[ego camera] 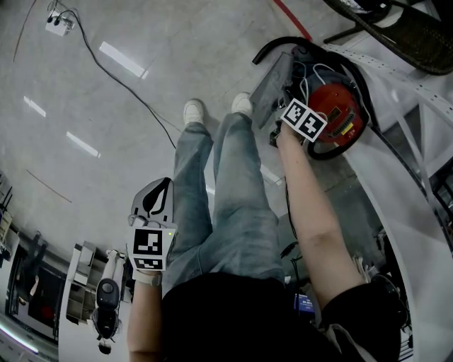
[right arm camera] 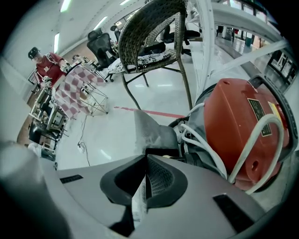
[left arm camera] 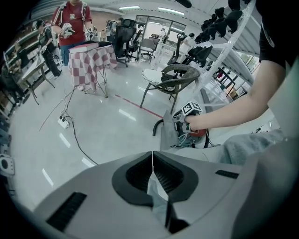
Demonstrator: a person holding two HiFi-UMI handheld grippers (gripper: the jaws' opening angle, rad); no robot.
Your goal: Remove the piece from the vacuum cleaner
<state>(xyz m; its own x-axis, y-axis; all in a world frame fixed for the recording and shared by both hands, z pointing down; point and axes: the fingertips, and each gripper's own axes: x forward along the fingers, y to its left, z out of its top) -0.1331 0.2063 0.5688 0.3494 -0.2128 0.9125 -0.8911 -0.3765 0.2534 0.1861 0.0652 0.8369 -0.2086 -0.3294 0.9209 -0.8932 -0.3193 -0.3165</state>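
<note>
One wicker chair point(right arm camera: 149, 32) behind vacuum cleaner point(right arm camera: 238, 112), cables point(right arm camera: 203, 148) across

Our right arm point(ego camera: 311, 212) stretches forward, right gripper point(right arm camera: 146, 157) jaws pressed together; our left gripper point(left arm camera: 153, 154) hangs low, jaws likewise together.

Vacuum cleaner point(ego camera: 337, 106) sits right of the shoes point(ego camera: 195, 112) (chair point(ego camera: 417, 34) behind).

Lighting was bright, even, from ceiling strips point(left arm camera: 164, 9) | glare streaked the glossy floor point(ego camera: 122, 61) | gripper views bowed fisheye, corners black | nearest foreground was soft
</note>
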